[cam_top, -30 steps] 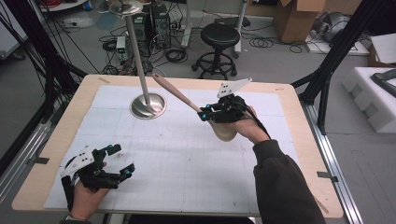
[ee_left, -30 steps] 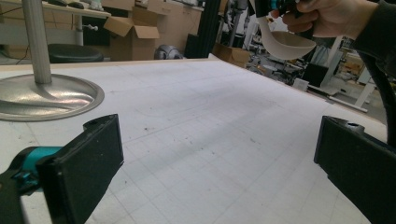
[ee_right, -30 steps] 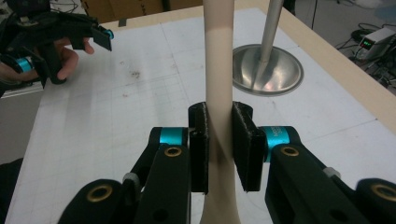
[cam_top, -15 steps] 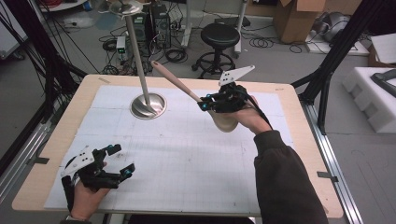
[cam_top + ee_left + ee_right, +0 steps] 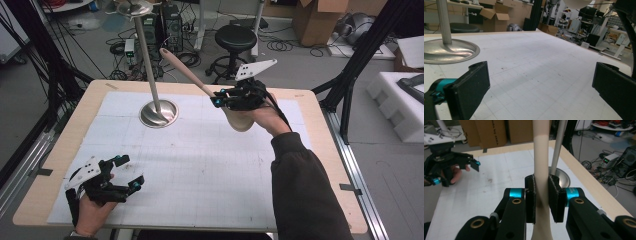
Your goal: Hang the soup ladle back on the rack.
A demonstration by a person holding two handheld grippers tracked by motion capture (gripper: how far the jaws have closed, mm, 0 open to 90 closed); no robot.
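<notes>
While my right tongs [image 5: 216,101] clamp wooden spoon [image 5: 186,71] handle above desk [image 5: 310,125], left tongs [image 5: 131,172] rest wide open, empty, nr metal stand [image 5: 159,113].

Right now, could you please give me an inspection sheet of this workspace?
Surface: wooden table under a white grid mat; faint specks on the mat.
Job's things: wooden spoon lifted off the mat, handle up toward the far left, bowl by the hand; metal stand upright on the mat.
Clutter: nothing seen on the mat.
Grippers: right gripper shut on the spoon's handle; left gripper open, low at the near left corner.
Cables: black cable along the right wrist.
Surroundings: stool, cardboard boxes, floor cables, white foam.
</notes>
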